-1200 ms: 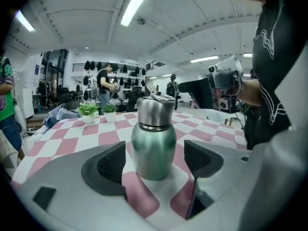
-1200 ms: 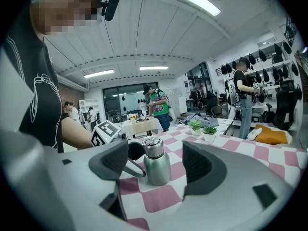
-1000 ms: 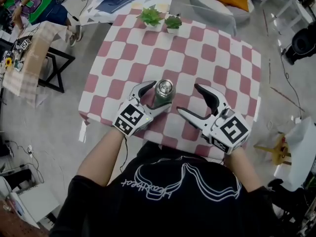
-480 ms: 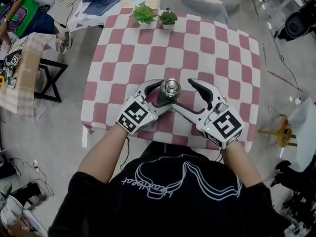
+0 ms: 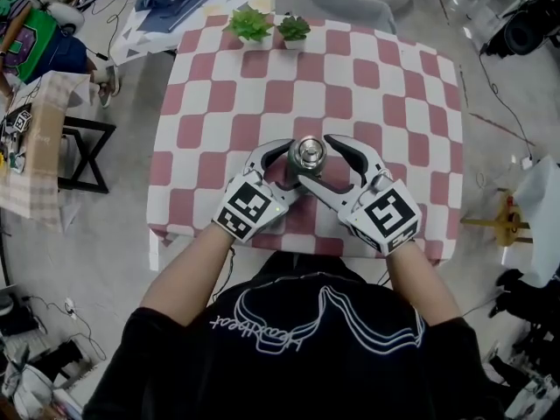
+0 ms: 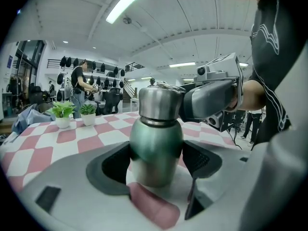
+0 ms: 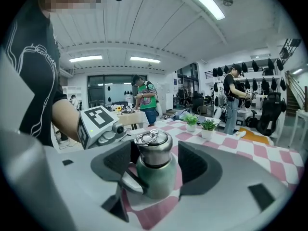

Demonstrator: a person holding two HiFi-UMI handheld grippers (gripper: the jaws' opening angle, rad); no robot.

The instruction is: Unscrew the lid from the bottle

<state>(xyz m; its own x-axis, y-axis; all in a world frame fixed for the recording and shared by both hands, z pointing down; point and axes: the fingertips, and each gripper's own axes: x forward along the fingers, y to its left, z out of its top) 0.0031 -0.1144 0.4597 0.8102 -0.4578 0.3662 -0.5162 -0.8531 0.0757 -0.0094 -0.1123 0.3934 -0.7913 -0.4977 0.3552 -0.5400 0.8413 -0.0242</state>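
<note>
A green metal bottle (image 5: pixel 308 158) with a steel lid (image 5: pixel 311 150) stands upright near the front edge of the checked table (image 5: pixel 367 77). My left gripper (image 5: pixel 293 168) is shut on the green body (image 6: pixel 156 146), with both pads against its sides. From the right, my right gripper (image 5: pixel 317 159) reaches around the lid (image 7: pixel 153 147). Its jaws are closing, with the lid between the pads (image 7: pixel 195 165) and a small gap still showing on the right side. The lid's ring handle lies flat on top.
Two small potted plants (image 5: pixel 249 24) (image 5: pixel 293 27) stand at the table's far edge. A side table (image 5: pixel 35 147) with clutter is to the left on the floor. People stand in the room beyond, and cables run across the floor.
My right gripper has swung left from beside the bottle until its jaws surround the lid. The left gripper has drawn in around the bottle's body.
</note>
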